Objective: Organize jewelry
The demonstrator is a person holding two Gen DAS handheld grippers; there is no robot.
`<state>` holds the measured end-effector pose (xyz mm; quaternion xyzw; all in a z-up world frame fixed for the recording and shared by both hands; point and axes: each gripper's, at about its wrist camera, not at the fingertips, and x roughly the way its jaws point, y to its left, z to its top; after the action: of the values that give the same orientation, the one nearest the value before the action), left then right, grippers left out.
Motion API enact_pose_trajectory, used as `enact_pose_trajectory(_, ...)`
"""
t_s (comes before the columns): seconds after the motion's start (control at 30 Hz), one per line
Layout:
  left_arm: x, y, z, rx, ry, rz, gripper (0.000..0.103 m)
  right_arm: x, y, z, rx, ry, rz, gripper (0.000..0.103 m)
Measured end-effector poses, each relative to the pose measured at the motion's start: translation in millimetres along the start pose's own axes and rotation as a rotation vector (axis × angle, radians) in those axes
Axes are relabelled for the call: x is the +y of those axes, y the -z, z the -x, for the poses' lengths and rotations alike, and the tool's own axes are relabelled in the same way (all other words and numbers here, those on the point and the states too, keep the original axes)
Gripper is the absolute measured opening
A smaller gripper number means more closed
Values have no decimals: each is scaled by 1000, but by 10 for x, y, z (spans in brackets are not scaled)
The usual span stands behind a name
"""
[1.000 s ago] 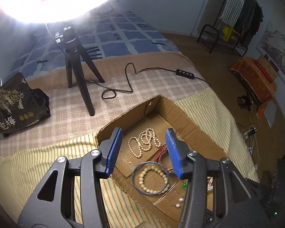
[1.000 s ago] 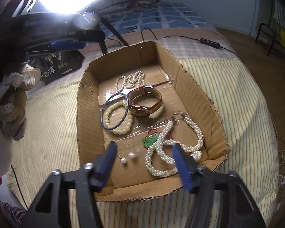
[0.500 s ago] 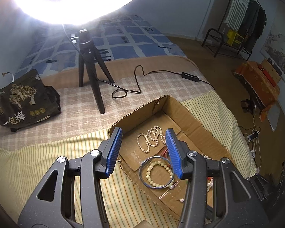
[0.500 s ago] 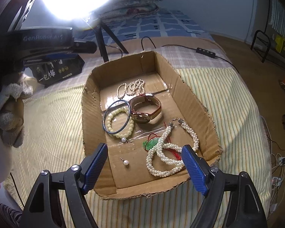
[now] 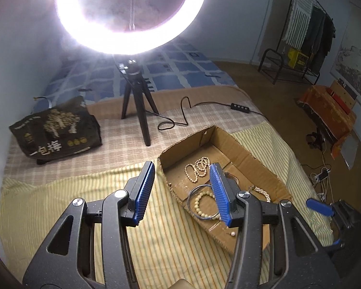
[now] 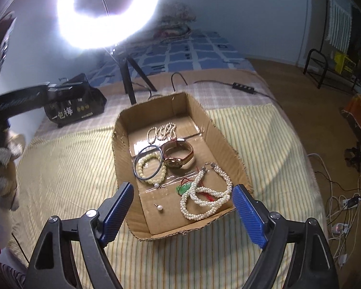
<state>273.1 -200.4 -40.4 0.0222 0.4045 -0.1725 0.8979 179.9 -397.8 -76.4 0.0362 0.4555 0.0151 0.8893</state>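
one cardboard box [image 6: 122,149] lies on the striped bedspread [image 6: 60,168]. inside it: two pearl necklaces [image 6: 204,200], one watch [image 6: 178,156], one bangle [image 6: 148,163] ringing one bead bracelet [image 6: 151,168], two loose pearls [image 6: 159,207]. both the left gripper [image 5: 183,192] and the right gripper [image 6: 183,210] are spread apart, holding nothing.

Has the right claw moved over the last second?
Yes. The right claw has backed away from the cardboard box, which now looks smaller, and its jaws have opened wider.
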Motion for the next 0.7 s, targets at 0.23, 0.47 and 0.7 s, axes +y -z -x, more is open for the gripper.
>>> enact_pose_trajectory(0.23,87,165,546,-75,-10,4,50,19,28,359,-79,32,6,90)
enact_pose_trajectory(0.47,70,413,1066,-168,-54,-47,61,57,91,671,-147,46,8,91)
enact_pose_trajectory(0.7,108,714,1493,-237,-54,-24,79,178,190,942,-228,81,43,93)
